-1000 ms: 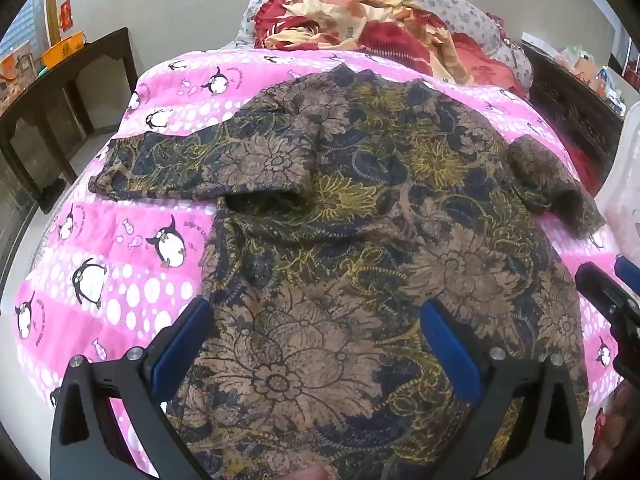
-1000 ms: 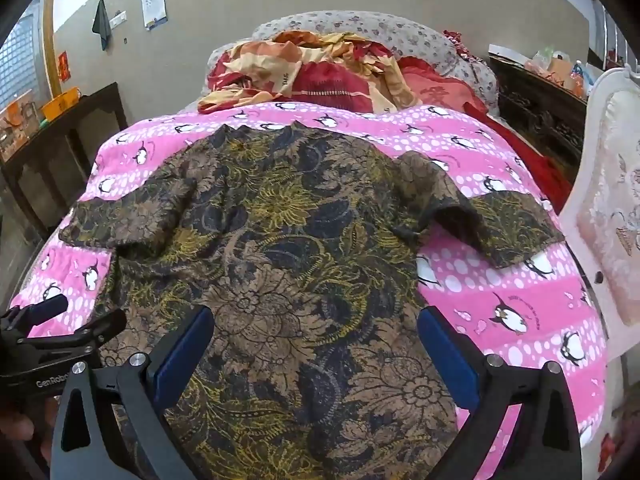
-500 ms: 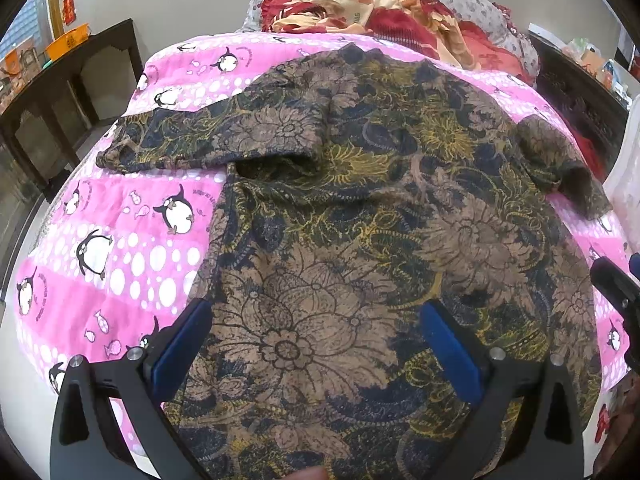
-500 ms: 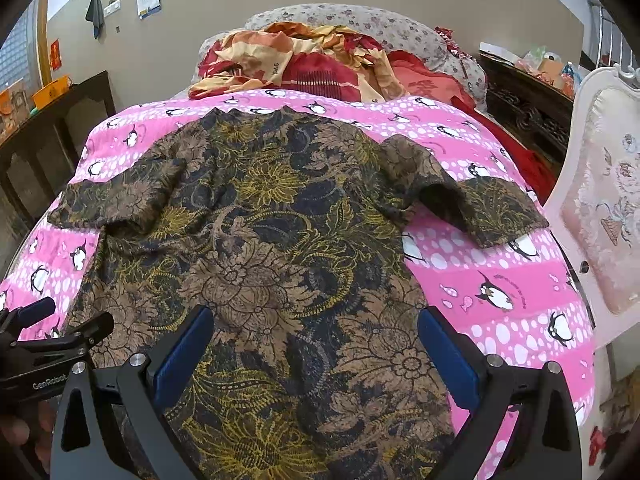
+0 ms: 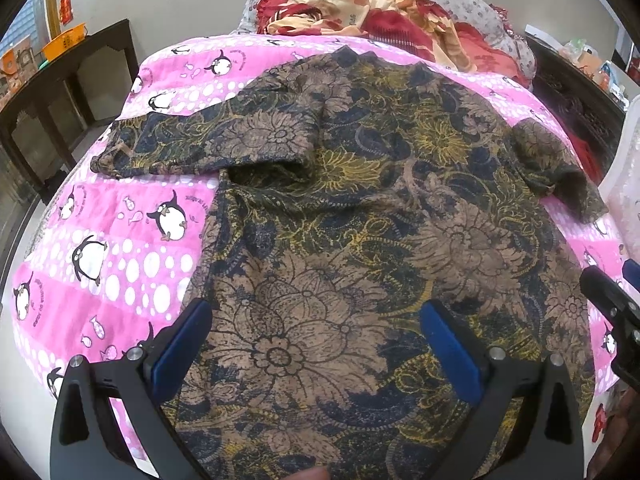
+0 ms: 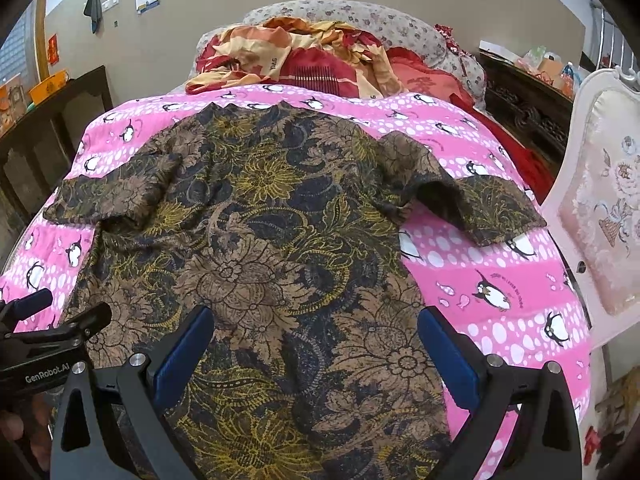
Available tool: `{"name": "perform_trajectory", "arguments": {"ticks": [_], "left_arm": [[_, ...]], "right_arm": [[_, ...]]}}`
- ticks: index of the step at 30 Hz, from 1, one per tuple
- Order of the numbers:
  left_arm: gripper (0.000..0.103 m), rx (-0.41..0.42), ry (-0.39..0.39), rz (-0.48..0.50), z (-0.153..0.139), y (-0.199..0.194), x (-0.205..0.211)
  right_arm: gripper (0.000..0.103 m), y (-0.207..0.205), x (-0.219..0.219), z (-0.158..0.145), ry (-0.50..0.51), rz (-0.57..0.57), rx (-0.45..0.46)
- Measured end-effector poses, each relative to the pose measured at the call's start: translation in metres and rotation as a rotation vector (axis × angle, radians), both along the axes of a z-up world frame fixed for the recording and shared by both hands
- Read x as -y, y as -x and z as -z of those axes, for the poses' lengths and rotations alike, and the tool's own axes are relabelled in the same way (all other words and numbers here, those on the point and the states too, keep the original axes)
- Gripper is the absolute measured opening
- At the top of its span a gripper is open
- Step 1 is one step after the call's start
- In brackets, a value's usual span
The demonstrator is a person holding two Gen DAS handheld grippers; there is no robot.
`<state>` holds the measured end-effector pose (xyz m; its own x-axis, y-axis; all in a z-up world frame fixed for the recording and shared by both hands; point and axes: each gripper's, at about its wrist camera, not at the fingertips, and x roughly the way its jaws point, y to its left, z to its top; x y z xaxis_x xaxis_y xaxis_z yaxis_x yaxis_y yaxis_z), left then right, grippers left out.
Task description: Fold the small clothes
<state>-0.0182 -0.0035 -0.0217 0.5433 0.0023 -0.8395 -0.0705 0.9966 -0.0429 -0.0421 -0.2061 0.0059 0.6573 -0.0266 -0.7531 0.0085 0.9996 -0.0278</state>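
Left wrist view showed a thin floral shirt (image 5: 360, 208), brown, gold and navy, spread flat on a quilted pink penguin blanket (image 5: 120, 248) covering the bed, both short sleeves out. The left gripper (image 5: 316, 344) and right gripper (image 6: 316, 344) hovered above its hem, blue-padded fingers (image 6: 184, 356) spread wide, grasping nothing.

A bed is carrying everything, and a pink quilted cover printed with penguins and white dots (image 6: 472, 280) is stretching across it. A dark short-sleeved shirt with brown and yellow floral batik print (image 6: 256, 240) is lying flat on the cover, sleeves spreading out to both sides, collar pointing toward the head end. There, a crumpled red, orange and cream blanket (image 6: 304, 56) is sitting heaped against a grey flowered pillow (image 6: 360, 16).
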Motion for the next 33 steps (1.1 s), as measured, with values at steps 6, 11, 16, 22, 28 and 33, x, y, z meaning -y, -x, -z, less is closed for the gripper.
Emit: {"name": "perform_trajectory", "arguments": {"ticks": [6, 11, 16, 22, 28, 33], "left_arm": [[0.103, -0.008, 0.012, -0.006, -0.002, -0.002, -0.004], [0.103, -0.009, 0.006, -0.001, -0.004, -0.007, -0.005], [0.103, -0.009, 0.011, -0.003, -0.008, -0.013, -0.005], [0.103, -0.012, 0.009, 0.004, -0.011, -0.02, 0.0], [0.103, -0.016, -0.01, 0.01, -0.009, -0.026, 0.004], [0.103, -0.025, -0.022, -0.002, -0.003, -0.035, 0.003]], "right_arm": [[0.103, -0.004, -0.003, -0.005, 0.011, -0.005, 0.001], [0.103, -0.009, -0.004, -0.008, 0.006, 0.0, 0.0], [0.103, -0.014, -0.005, -0.01, 0.011, -0.004, -0.003], [0.103, -0.02, 0.0, -0.013, 0.006, 0.002, -0.008], [0.103, -0.027, 0.005, -0.011, -0.001, 0.012, -0.012], [0.103, -0.034, 0.009, -0.001, -0.013, 0.008, -0.031]]}}
